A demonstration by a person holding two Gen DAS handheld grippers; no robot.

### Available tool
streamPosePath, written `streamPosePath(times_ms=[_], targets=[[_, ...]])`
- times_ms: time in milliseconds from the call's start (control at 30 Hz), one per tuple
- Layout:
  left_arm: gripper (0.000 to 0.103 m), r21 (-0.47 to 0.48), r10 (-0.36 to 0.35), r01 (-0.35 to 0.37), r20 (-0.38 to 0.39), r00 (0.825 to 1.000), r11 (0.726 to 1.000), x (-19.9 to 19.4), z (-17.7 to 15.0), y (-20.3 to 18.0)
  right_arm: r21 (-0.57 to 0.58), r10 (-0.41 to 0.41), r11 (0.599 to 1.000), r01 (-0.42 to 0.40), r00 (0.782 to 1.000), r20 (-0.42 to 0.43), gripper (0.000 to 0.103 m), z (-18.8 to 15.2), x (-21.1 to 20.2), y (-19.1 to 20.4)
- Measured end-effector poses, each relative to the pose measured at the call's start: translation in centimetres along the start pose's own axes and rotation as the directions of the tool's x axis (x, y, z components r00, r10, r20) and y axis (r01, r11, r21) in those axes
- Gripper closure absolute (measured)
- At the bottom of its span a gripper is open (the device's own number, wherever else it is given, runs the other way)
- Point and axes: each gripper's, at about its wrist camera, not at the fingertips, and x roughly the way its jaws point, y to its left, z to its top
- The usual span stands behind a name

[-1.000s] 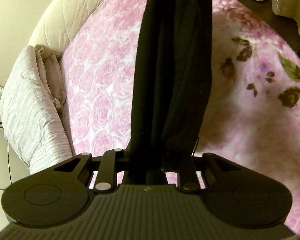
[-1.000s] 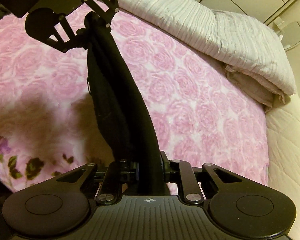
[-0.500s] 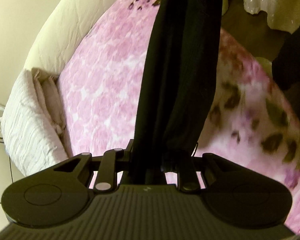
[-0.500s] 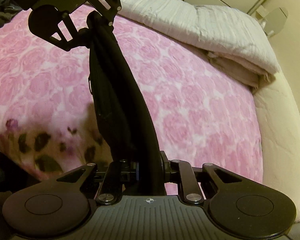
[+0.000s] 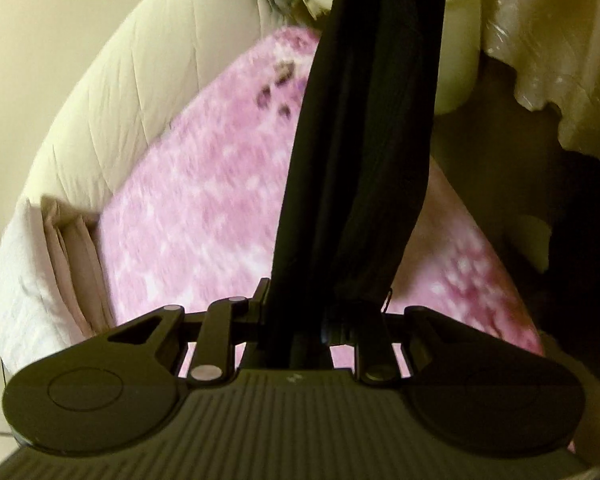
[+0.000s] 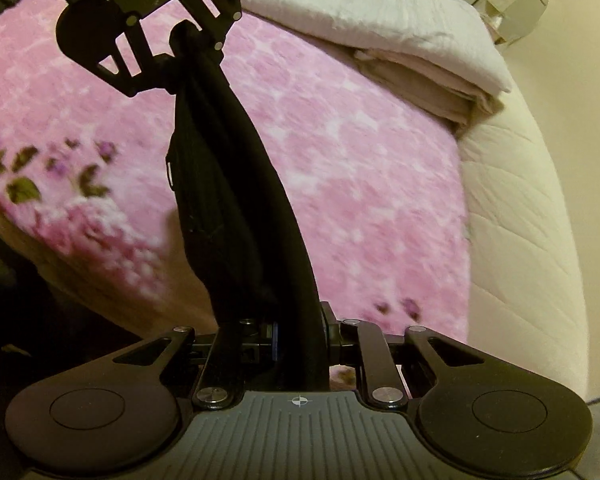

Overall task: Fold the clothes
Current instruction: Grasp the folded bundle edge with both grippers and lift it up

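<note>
The left gripper (image 5: 296,320) has its jaws clamped on one end of a black garment (image 5: 364,128). The cloth runs straight out from between the jaws as a taut, bunched band, up to the top edge of the view, where a bit of the right gripper's black frame shows. From the right wrist camera the same black garment (image 6: 236,184) leaves the pinched jaws of the right gripper (image 6: 300,340) and stretches away to the left gripper (image 6: 180,40), which hangs at the far end of the band with its linkage arms folded in around the cloth. So the garment is held at both ends, strung between the two grippers, with a looser fold sagging to the left of the tight edge in the right wrist view.

Below the jaws and the band lies a pink blanket (image 6: 360,168) with a rose pattern, blurred in both views; the garment hangs clear above it. A border of purple flowers and green leaves (image 6: 24,184) runs along the blanket's edge, off to the left of the right jaws. Beyond the right jaws, past the far end of the blanket, sits a stack of folded bedding (image 6: 412,60), white on top and beige beneath. To the right of the right jaws a cream quilted mattress (image 6: 520,220) shows bare beside the blanket.
</note>
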Motion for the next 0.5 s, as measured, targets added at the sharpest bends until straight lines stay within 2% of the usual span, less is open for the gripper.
streamPosePath(times_ms=[67, 167, 333, 500], targets=[[0.084, 0.017, 0.011, -0.012, 0.035, 0.999, 1.0, 0.9, 1.2, 1.4, 0.0, -0.022, 1.0, 0.022, 1.0, -0.013, 0.086, -0.8, 0.2, -1.7], [0.083, 0.058, 0.029, -0.032, 0.046, 0.999, 0.998, 2.7, 3.1, 3.6, 0.007, -0.043, 0.999, 0.043, 0.999, -0.018, 0.086, -1.6, 0.9, -4.5], [0.083, 0.053, 0.072, -0.073, 0.014, 0.997, 0.996, 6.5, 6.6, 9.1, 0.008, -0.042, 0.999, 0.042, 0.999, 0.008, 0.086, -1.9, 3.9, -11.1], [0.083, -0.011, 0.163, -0.164, -0.066, 0.984, 0.986, 11.6, 10.7, 15.8, -0.054, -0.035, 0.998, 0.04, 0.995, 0.095, 0.086, -2.1, 8.9, -20.8]])
